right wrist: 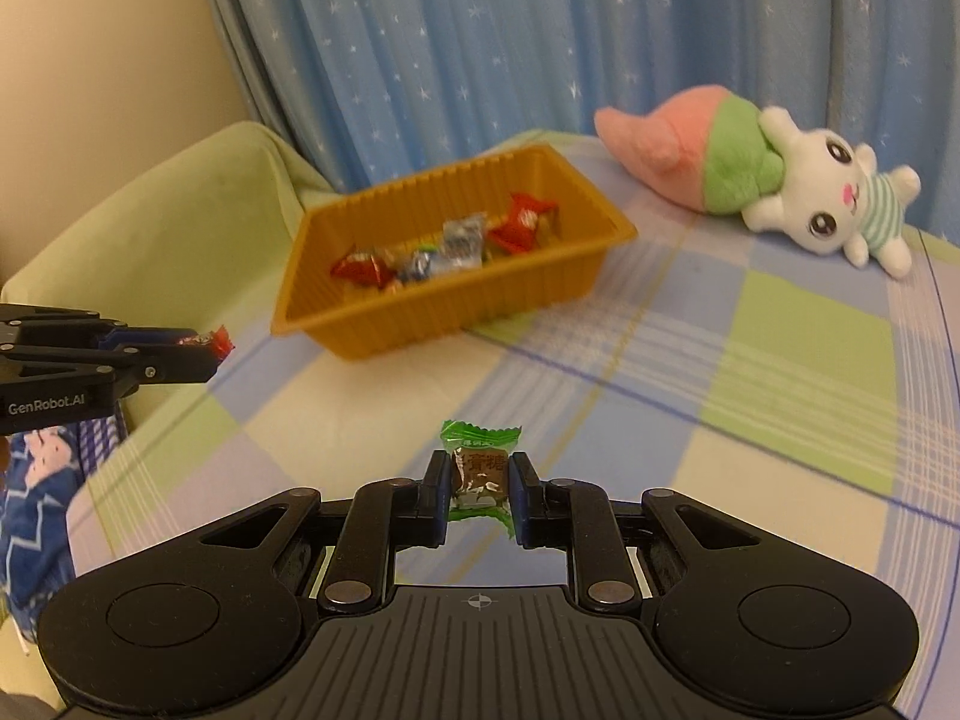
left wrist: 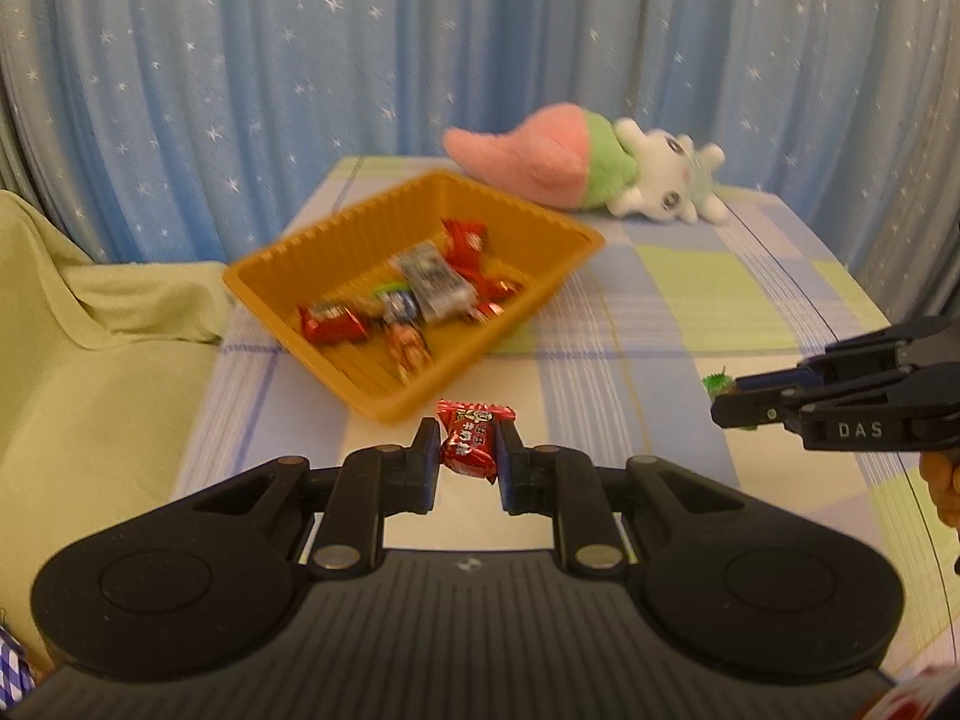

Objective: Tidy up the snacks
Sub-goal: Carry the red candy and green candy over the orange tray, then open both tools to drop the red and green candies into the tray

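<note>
Between the left gripper's (left wrist: 467,450) pads sits a red candy (left wrist: 471,440), pinched across its middle with the twisted ends poking out front and back; the jaws are closed down to the width of the wrapper. The right gripper (right wrist: 480,489) is likewise clamped on a green candy (right wrist: 478,468), held upright, its crimped top edge standing clear above the fingertips.

Both pieces look bound for the orange tray (left wrist: 336,240), which already holds a loose heap of wrapped snacks (left wrist: 414,294). To do this well, I would carry each candy over the near rim of the tray and let go only once it is above the tray's floor, low enough that it does not bounce out (the wrappers are light and slippery, by the look of them). One hand at a time seems wiser, since both approach the same tray from the near side.

The left gripper is level, just short of the tray's near corner and above the checked tabletop (left wrist: 690,276). The right gripper is further back from the tray and off to its right, also roughly level, pointing toward it. Behind the tray lies a plush rabbit (right wrist: 804,192), well out of the path; to the tray's left is a green cloth (left wrist: 90,330).
</note>
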The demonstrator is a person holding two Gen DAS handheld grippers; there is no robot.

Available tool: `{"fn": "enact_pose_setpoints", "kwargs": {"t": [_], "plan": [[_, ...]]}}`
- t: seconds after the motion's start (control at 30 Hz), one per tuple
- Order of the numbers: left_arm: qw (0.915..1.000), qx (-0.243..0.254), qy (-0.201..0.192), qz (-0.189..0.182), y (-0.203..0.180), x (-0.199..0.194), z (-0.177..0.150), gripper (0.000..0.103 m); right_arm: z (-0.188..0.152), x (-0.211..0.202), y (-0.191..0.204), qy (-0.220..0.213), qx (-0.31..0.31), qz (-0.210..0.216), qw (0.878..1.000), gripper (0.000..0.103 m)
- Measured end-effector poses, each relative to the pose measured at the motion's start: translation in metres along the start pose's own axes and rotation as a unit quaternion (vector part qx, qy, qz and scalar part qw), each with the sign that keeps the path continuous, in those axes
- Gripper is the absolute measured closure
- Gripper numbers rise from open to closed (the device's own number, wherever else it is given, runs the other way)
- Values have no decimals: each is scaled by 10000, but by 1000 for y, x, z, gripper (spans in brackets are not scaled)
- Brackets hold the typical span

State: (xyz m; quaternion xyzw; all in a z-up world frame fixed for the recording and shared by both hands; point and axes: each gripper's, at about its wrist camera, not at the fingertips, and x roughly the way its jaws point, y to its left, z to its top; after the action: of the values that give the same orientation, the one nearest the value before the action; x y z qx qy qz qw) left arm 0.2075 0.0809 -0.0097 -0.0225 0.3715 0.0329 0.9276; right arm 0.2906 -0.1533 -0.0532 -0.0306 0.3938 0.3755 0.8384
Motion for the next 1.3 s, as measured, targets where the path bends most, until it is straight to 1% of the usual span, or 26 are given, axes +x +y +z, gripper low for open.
{"fn": "enact_pose_setpoints", "kwargs": {"t": [0.23,0.6,0.77,1.0,1.3], "plan": [[9998,-178,-95,92,29,22,28,85,29,11,11,-173,52,-17,9998,82],[9999,-109,11,113,43,70,59,85,72,31,13,-402,231,-143,9988,82],[9998,-121,167,83,49,92,65,85,85,41,11,-426,267,-194,9985,82],[9992,-138,376,59,55,118,68,85,95,53,7,-391,337,-254,9983,82],[9982,-215,550,-38,66,137,64,84,101,63,6,-354,415,-313,9980,82]]}}
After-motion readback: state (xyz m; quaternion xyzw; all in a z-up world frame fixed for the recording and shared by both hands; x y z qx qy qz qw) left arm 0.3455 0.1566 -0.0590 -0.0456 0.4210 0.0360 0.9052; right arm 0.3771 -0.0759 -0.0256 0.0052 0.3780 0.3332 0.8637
